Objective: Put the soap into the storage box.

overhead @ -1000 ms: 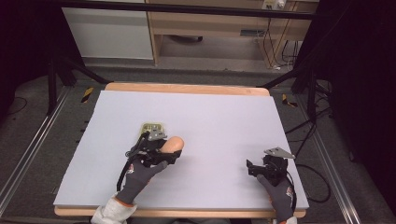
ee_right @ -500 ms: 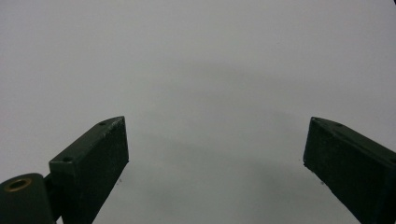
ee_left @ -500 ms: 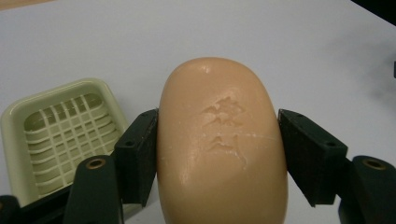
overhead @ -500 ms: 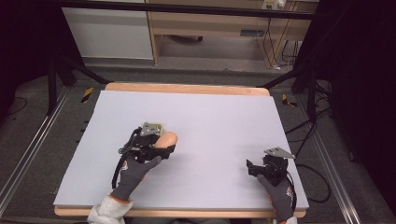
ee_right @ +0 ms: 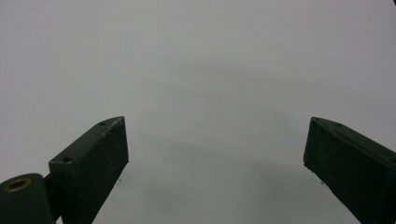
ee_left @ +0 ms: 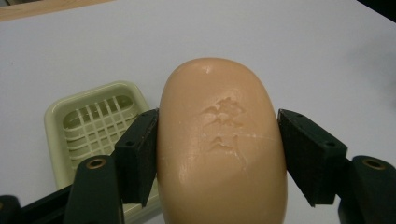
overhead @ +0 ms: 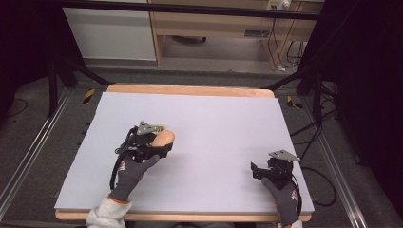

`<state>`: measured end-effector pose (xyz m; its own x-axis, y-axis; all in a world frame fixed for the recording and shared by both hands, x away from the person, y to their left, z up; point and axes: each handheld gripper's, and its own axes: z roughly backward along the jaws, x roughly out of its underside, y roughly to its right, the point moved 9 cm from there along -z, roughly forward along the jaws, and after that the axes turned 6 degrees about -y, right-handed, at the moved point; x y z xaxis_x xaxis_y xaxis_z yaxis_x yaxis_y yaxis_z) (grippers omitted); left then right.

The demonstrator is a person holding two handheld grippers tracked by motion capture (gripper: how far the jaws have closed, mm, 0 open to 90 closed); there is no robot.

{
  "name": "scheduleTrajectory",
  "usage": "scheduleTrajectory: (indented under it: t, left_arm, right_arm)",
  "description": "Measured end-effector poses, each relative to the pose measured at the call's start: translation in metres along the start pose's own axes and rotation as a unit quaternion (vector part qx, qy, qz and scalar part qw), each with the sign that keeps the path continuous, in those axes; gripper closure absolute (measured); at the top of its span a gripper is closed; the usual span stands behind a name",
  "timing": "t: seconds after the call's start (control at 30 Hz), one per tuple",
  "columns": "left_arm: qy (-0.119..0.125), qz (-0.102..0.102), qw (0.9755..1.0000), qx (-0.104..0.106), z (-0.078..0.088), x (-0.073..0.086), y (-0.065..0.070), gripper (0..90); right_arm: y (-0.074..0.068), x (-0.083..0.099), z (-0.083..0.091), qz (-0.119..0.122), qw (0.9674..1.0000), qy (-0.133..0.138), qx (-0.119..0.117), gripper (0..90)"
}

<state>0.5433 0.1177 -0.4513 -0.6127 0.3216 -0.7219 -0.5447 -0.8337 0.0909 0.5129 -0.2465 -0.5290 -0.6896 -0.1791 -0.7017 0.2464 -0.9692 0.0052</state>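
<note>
I have the bar of soap (ee_left: 222, 140) clamped between the two jaws of my left hand-held gripper (overhead: 159, 146), the black pads pressing its two long flanks about midway along its length, and I judge this grip to be the weak point. The bar is smooth and rounded, its sides curve away from the flat pads, and the surface looks glossy, so if I squeeze harder or tilt the wrist it could squirt forward out of the jaws or rotate between them. In the left gripper view the soap's long axis runs straight away from the camera, in line with the jaws, with the embossed face turned up towards the lens and the rounded far end pointing out over the white bench (overhead: 214, 123). In the high view the bar sits left of centre on the bench, its free end pointing towards the person's right and slightly away. The pale green soap dish (ee_left: 95, 123) lies just to the left of the bar in the left gripper view, partly hidden under the left jaw; whether soap or jaw touches it I cannot tell. If I move sideways carelessly the jaw could catch the dish's rim and shove it across the bench. My right hand-held gripper (overhead: 260, 172) rests near the bench's front right corner, well apart from all this, with its jaws spread wide and nothing between them.
</note>
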Motion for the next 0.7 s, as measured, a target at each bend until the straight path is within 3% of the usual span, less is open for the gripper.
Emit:
scheduleTrajectory:
  t: [0.53,0.7]
  left_arm:
    - [0.005,0.014,0.9998,-0.009,0.001,-0.008,-0.018,32.6]
    - [0.004,0.022,0.9997,-0.013,-0.001,-0.010,-0.029,32.6]
  right_arm:
    - [0.000,0.000,0.000,-0.003,1.0000,0.000,0.001,7.0]
    - [0.000,0.000,0.000,-0.002,1.0000,0.001,0.001,7.0]
